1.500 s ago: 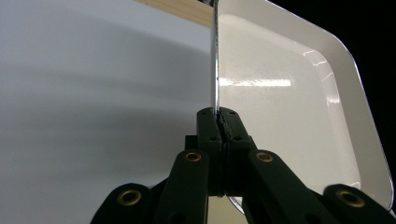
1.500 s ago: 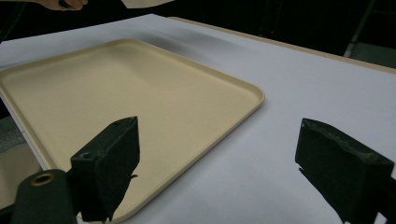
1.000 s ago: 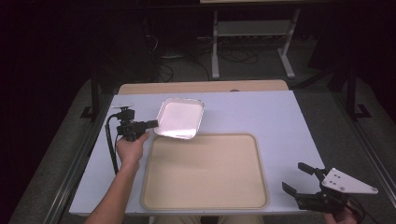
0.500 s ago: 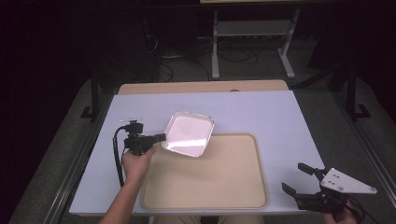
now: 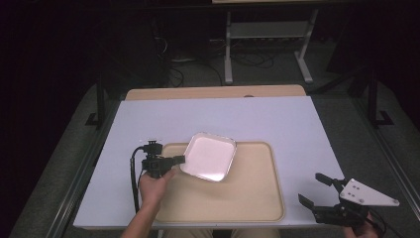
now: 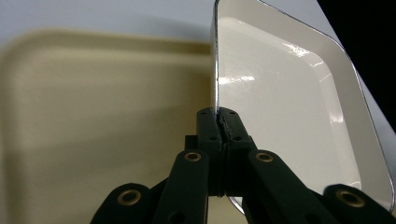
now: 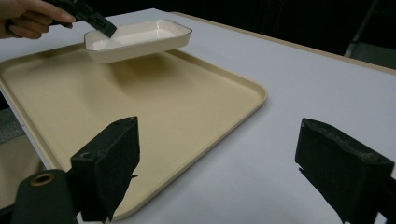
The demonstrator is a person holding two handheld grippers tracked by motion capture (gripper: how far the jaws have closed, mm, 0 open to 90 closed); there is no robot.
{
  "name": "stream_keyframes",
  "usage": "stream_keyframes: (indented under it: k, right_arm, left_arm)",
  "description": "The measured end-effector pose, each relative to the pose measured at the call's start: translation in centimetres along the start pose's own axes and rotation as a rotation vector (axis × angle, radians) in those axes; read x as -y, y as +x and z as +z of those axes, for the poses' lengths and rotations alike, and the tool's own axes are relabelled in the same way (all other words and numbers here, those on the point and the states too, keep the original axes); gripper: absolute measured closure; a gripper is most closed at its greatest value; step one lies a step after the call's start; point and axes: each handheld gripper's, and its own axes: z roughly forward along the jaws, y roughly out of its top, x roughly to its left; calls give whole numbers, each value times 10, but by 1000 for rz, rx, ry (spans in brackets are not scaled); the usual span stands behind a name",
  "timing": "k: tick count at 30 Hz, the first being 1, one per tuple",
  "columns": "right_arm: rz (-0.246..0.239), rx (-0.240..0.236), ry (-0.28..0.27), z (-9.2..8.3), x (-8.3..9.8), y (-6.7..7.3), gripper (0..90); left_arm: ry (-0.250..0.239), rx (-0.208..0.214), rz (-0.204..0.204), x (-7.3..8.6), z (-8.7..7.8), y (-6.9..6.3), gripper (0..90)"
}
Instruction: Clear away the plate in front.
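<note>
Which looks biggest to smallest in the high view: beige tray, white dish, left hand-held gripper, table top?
1. table top
2. beige tray
3. white dish, held above the tray and so slightly nearer the camera; its rank holds
4. left hand-held gripper, clamped on the dish rim

White dish, beige tray, pale table

The dish (image 5: 209, 157) is glossy white inside with a thin dark line along its rim, and cream on its outer wall. The tray (image 5: 247, 198) under it is plain matt beige with no pattern. The table (image 5: 257, 119) top is a very pale bluish white, edged at the far side by a light wooden strip (image 5: 213, 92). Both grippers, left (image 5: 178, 159) and right (image 5: 312, 191), are black; brass-coloured rivets dot the left one's arms, and a light grey plate (image 5: 369, 193) with small dark holes tops the right one.
</note>
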Motion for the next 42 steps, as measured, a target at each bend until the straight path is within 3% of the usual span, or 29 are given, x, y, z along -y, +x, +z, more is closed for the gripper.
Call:
stream_keyframes:
  k: [4,7,11,16,21,26,32,42]
  right_arm:
    - [-1,0,1,0,0,0,129]
    - [-3,-1,0,0,-1,1,129]
    - [-2,0,1,1,-1,1,129]
    - [-3,4,1,1,-1,1,129]
    - [-4,3,5,1,-1,1,129]
    - [-4,7,5,1,-1,1,129]
    - [-5,9,8,1,-1,1,129]
    - [-3,12,7,0,-1,1,129]
  left_arm:
    - [21,-26,16,7,2,-3,887]
    - [25,-30,6,13,3,-2,886]
    - [37,-68,-1,22,5,-4,886]
    - [31,-120,7,30,4,-4,885]
    - [21,-136,-1,37,2,-5,884]
    - [33,-152,39,46,-3,-13,872]
    - [36,-121,45,59,-8,-20,742]
    - [63,-81,78,71,-14,-29,720]
